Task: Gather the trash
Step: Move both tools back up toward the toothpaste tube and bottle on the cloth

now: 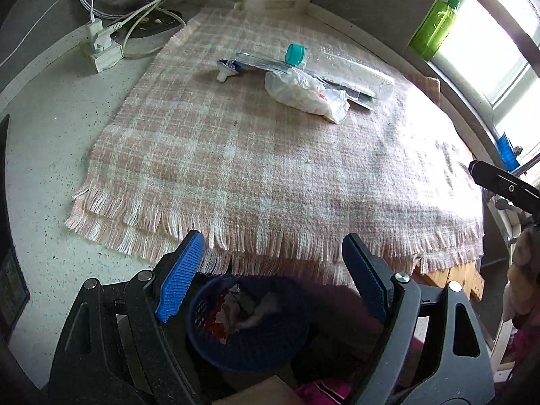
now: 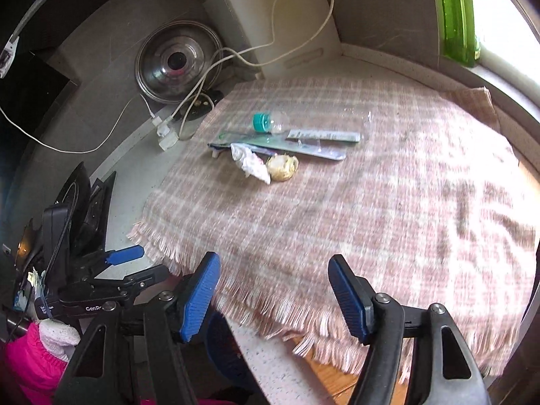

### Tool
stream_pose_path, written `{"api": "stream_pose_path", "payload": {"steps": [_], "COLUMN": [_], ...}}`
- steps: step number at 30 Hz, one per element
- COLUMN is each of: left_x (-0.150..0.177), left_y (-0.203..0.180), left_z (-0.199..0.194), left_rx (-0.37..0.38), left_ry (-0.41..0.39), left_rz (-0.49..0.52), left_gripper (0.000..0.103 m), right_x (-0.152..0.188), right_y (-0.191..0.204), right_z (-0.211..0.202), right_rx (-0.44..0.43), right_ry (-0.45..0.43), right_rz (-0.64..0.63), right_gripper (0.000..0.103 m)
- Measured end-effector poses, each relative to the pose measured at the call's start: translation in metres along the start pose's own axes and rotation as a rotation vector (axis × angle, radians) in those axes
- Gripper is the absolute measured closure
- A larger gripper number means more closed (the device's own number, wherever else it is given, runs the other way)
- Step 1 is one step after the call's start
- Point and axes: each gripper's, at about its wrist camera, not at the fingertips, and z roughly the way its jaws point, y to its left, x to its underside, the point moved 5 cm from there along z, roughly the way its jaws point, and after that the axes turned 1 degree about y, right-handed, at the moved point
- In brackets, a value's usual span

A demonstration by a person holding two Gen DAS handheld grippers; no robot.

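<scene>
A small heap of trash lies at the far side of a pink plaid cloth (image 1: 236,155): a crumpled clear plastic bag (image 1: 303,94), a clear bottle with a teal cap (image 1: 294,54), a flattened toothpaste tube (image 1: 233,66) and flat strips of packaging. The right wrist view shows the same heap, with a white crumpled wrapper (image 2: 251,163), a yellowish ball (image 2: 282,167) and the teal-capped bottle (image 2: 266,123). My left gripper (image 1: 275,256) stands open and empty above a blue mesh basket (image 1: 249,320) that holds scraps. My right gripper (image 2: 273,270) is open and empty over the cloth's fringed near edge.
A steel pot lid (image 2: 177,64), a white power strip (image 1: 101,54) with cables and a white board (image 2: 270,17) stand at the back of the speckled counter (image 1: 44,135). A green bottle (image 2: 457,17) is on the windowsill. A pink sleeve (image 2: 30,364) shows at lower left.
</scene>
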Motion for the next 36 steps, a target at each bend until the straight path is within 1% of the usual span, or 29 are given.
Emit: {"api": "stream_pose_path", "payload": {"steps": [3,7,10,13,17,18,20,24,28,30,31,34,36], "left_x": [-0.015,-0.04,-0.058,-0.079,-0.105,-0.11,-0.118,-0.127,-0.134,-0.135,-0.135,-0.135,-0.134], "left_y": [0.0,-0.003,-0.007,-0.009,-0.013,-0.013,-0.012,-0.01,-0.012,-0.012,-0.012,-0.009,-0.007], "left_z": [0.005,0.013,0.02,0.029,0.044,0.048,0.056,0.068,0.079,0.086,0.09,0.1,0.105], "left_rx": [0.043,0.061,0.094,0.114,0.147,0.158,0.157,0.182,0.187,0.18,0.18,0.174,0.173], "left_ry": [0.012,0.011,0.018,0.015,0.018,0.022,0.031,0.045,0.057,0.068,0.075,0.09,0.096], "left_rz": [-0.072,-0.12,-0.171,-0.232,-0.301,-0.32,-0.355,-0.407,-0.42,-0.421,-0.426,-0.439,-0.444], "left_gripper": [0.017,0.019,0.019,0.019,0.019,0.02,0.028,0.029,0.03,0.038,0.04,0.041,0.051], "right_x": [-0.022,-0.055,-0.077,-0.095,-0.113,-0.117,-0.123,-0.135,-0.143,-0.146,-0.148,-0.152,-0.154], "right_y": [-0.008,-0.014,-0.018,-0.023,-0.026,-0.026,-0.025,-0.026,-0.023,-0.023,-0.022,-0.021,-0.021], "right_z": [0.005,0.017,0.028,0.04,0.06,0.064,0.072,0.086,0.102,0.112,0.117,0.132,0.142], "right_rx": [0.017,0.057,0.067,0.062,0.082,0.084,0.063,0.056,0.069,0.082,0.086,0.095,0.1], "right_ry": [-0.001,0.014,0.051,0.083,0.145,0.157,0.18,0.214,0.249,0.271,0.28,0.304,0.318], "right_rz": [-0.071,-0.194,-0.289,-0.347,-0.442,-0.463,-0.491,-0.526,-0.58,-0.608,-0.62,-0.647,-0.661], "right_gripper": [0.027,0.027,0.027,0.027,0.027,0.027,0.027,0.027,0.027,0.027,0.027,0.027,0.027]}}
